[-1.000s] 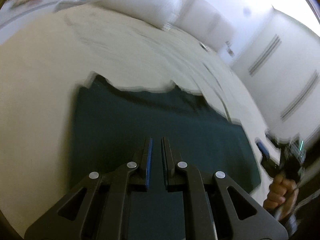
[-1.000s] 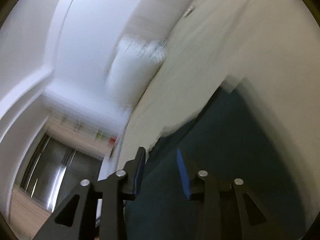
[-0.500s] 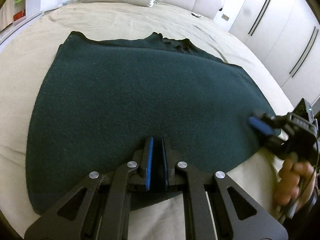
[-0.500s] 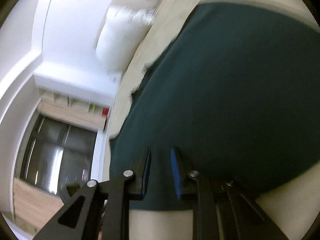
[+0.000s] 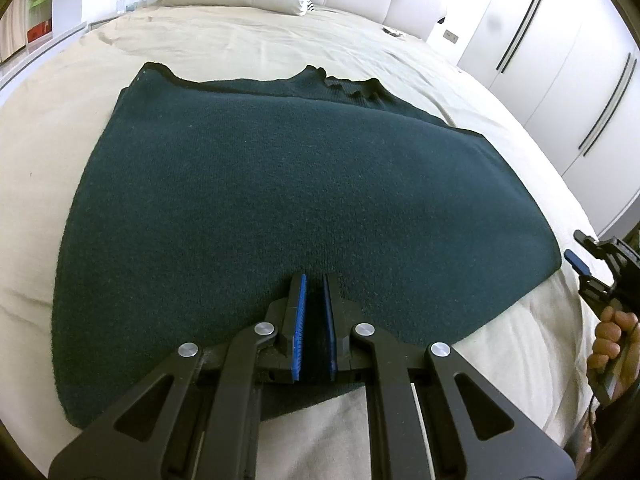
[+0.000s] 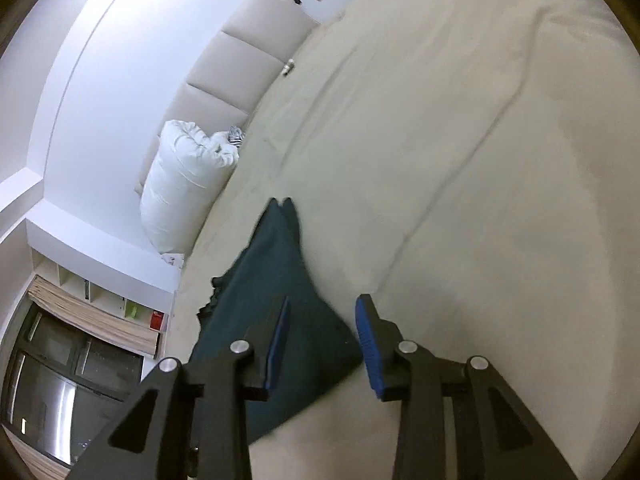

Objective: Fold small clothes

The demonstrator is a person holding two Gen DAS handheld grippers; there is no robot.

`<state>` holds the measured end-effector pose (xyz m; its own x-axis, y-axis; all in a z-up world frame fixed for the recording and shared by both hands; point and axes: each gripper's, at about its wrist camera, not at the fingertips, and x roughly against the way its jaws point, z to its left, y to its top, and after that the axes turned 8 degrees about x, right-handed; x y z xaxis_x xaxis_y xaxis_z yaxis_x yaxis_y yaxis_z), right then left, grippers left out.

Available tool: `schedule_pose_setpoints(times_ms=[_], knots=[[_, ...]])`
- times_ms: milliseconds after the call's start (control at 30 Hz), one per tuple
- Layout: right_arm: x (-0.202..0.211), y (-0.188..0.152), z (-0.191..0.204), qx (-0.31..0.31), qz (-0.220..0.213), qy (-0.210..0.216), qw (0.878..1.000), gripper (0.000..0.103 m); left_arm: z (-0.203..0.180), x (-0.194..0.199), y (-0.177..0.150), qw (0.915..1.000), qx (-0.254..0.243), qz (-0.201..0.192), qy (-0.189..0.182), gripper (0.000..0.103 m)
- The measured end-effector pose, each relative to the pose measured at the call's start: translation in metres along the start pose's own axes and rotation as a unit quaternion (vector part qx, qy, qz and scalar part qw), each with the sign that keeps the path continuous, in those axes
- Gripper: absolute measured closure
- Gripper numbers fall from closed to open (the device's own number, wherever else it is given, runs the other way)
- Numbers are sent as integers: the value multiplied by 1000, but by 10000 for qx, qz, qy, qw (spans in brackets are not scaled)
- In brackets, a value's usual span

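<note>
Your garment lies flat on the bed, no fold made yet. Your left gripper pinches its near hem. Your right gripper is opening over one corner, gripping nothing.

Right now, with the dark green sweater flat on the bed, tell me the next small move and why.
Probably bring the right tool down onto the sweater's near right corner and close. Its jaws are opening, with that corner below them but not pinched. The left tool is already shut on the near hem, so both near points could then lift together across the bed.
</note>
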<state>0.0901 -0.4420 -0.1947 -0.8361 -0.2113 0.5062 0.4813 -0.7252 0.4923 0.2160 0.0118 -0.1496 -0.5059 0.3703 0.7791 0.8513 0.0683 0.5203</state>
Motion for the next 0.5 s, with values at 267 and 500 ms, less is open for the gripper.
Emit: schedule_pose_setpoints(times_ms=[267,500], knots=[[-51,-30,113,893,665,998,9888,47,34,28,3,9980,561,-209,176,94],[-121,-55,124,955,1705,1142,9741,44,109,75,1,9845,1582,-689,322,94]])
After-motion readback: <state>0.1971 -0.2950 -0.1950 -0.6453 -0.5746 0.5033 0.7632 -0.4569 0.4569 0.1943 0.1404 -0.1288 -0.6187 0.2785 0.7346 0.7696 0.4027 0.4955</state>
